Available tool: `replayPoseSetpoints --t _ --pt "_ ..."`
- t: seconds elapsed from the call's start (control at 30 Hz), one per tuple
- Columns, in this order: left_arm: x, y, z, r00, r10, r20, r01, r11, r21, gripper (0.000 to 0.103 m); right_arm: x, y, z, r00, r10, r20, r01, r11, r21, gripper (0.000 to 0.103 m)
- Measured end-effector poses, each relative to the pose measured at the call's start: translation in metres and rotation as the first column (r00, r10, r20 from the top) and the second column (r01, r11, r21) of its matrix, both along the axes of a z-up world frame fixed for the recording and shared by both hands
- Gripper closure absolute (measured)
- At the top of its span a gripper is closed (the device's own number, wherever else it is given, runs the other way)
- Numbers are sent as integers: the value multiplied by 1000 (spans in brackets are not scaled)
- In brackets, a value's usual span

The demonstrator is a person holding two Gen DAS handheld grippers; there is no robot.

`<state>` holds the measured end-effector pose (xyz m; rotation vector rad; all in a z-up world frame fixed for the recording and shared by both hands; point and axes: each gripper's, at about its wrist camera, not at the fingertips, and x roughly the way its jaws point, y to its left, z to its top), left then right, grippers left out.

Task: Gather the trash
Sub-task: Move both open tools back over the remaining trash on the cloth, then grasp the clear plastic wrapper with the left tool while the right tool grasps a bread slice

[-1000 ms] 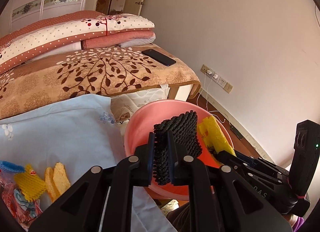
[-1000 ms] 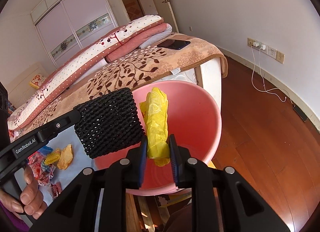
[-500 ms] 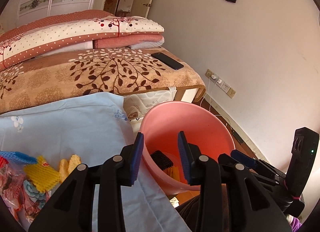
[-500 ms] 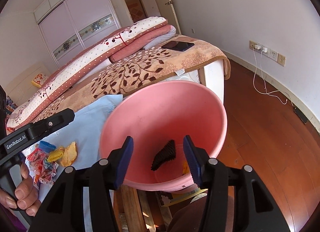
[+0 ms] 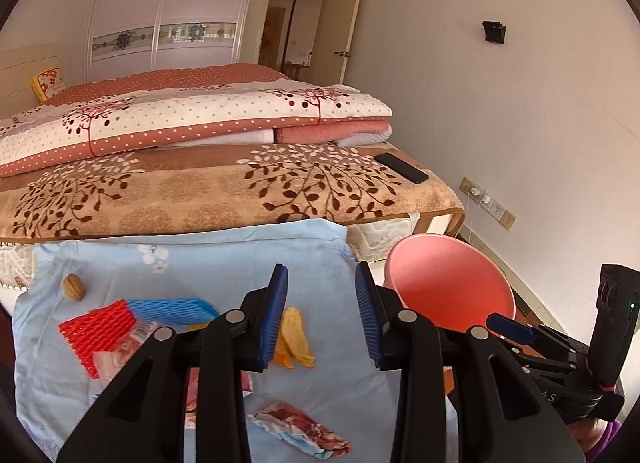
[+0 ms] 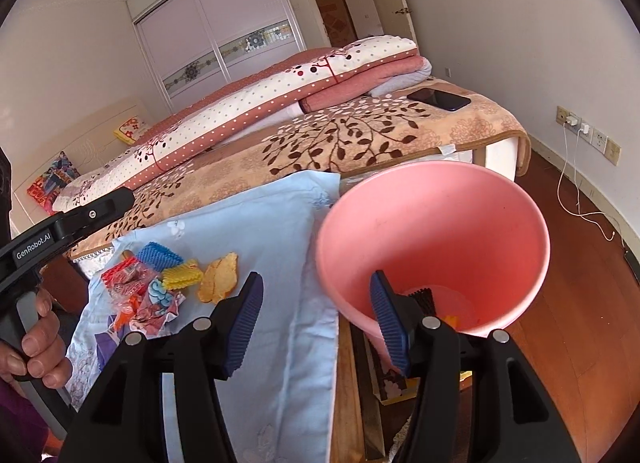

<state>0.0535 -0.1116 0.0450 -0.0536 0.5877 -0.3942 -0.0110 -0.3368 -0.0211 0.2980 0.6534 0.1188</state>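
The trash lies scattered on a pale blue floral cloth (image 5: pixel 208 263) spread over the worktop at the foot of the bed. There is a red foam fruit net (image 5: pixel 98 325) with a blue foam net (image 5: pixel 172 306) just behind it, a yellow foam net (image 6: pixel 183 274), and curled orange peel (image 5: pixel 295 337) lying near the middle of the cloth. Crumpled printed wrappers (image 5: pixel 298 429) sit nearer the front edge, and a walnut (image 5: pixel 73 286) rests alone toward nine o'clock of the cloth.

The pink plastic bucket (image 6: pixel 532 223) stands off the cloth's edge at three o'clock. Down in its bottom a black foam net (image 6: pixel 424 297) and a bit of yellow show.

The left tool (image 5: pixel 322 313) hangs over the cloth, its jaws wide and nothing between them, having just opened. The right tool (image 6: pixel 316 323) straddles the near rim of the bucket, its jaws also spread and empty, having just been opening too.
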Motion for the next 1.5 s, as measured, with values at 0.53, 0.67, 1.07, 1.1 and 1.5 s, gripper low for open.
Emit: replayPoseSetpoints --t 0.53,0.67,1.07,1.1,1.5 --pt "-33 120 -12 974 224 -21 -223 974 41 68 -2 59 -12 985 165 -41 -167 985 -49 48" --pt "-36 129 -30 971 223 -90 -220 975 40 68 1 70 -16 979 193 -60 -197 979 -58 48" --pt "-16 139 -50 954 233 -189 -240 971 -14 68 9 83 -29 968 224 -112 -233 970 -72 48" --pt "-12 138 -49 954 233 -186 -241 970 -18 68 10 84 -30 968 224 -116 -233 970 -71 48" --pt "27 130 -82 940 237 -245 -241 970 13 68 16 89 -31 966 225 -130 -237 968 -88 48"
